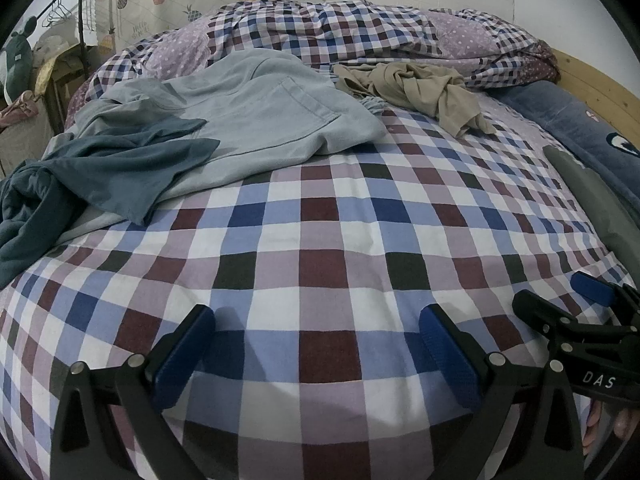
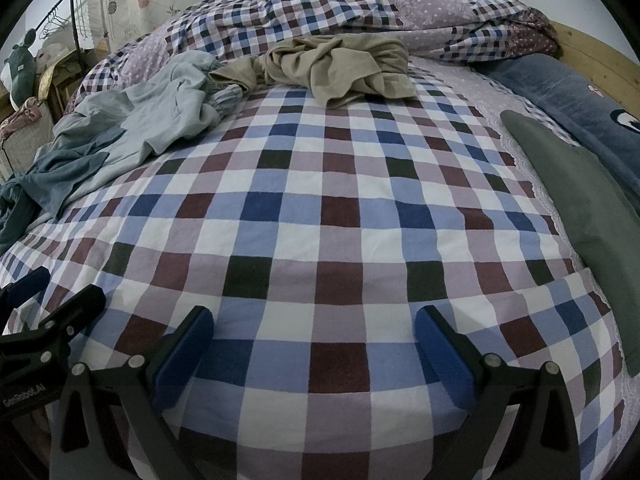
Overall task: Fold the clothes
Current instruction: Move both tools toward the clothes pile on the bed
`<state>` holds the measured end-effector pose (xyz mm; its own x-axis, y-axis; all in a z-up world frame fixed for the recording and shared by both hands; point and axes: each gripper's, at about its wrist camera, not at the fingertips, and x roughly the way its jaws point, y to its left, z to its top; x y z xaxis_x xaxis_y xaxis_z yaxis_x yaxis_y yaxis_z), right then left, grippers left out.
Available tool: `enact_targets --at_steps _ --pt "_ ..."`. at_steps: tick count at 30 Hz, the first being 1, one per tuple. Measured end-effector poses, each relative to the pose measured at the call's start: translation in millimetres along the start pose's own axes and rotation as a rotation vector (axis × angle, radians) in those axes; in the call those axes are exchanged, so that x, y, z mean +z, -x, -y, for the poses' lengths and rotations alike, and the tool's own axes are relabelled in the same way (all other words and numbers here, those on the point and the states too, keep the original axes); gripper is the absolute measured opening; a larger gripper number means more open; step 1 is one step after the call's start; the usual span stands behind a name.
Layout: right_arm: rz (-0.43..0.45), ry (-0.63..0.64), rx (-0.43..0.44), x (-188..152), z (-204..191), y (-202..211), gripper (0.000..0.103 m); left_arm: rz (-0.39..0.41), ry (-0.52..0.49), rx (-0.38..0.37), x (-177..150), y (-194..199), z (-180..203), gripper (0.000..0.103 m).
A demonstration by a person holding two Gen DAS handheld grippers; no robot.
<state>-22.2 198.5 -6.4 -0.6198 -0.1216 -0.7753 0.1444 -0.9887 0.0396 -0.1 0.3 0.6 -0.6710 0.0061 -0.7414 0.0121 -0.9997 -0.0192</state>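
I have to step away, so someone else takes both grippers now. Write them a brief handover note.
Left gripper: open, empty, above bare checked sheet.
Right gripper: open, empty, beside it.
Unfolded clothes: dark teal garment on the light blue garment at far left; crumpled beige garment by the duvet.
Done: grey garment lies flat, apparently folded, at right.
Left: fold the other three.

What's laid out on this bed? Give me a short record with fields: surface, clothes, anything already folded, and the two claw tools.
surface: checked bedsheet
unfolded clothes: pale blue pocketed garment, dark teal top overlapping it, crumpled beige garment
folded: flat grey-green cloth at the bed's right edge
behind: heaped checked quilt
left gripper: open, holding nothing
right gripper: open, holding nothing
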Motion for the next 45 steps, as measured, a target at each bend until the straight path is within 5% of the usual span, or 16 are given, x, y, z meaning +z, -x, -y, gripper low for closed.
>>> enact_targets --at_steps 22,31,45 --pt "-0.004 -0.013 0.007 -1 0 1 0.103 -0.010 0.016 -0.013 1 -1 -1 0.103" --pt "0.015 -0.023 0.013 2 1 9 0.103 0.022 0.050 -0.047 5 11 -12 0.103" --pt "0.118 -0.011 0.093 13 -26 32 0.103 0.152 0.103 0.035 23 36 -74 0.103"
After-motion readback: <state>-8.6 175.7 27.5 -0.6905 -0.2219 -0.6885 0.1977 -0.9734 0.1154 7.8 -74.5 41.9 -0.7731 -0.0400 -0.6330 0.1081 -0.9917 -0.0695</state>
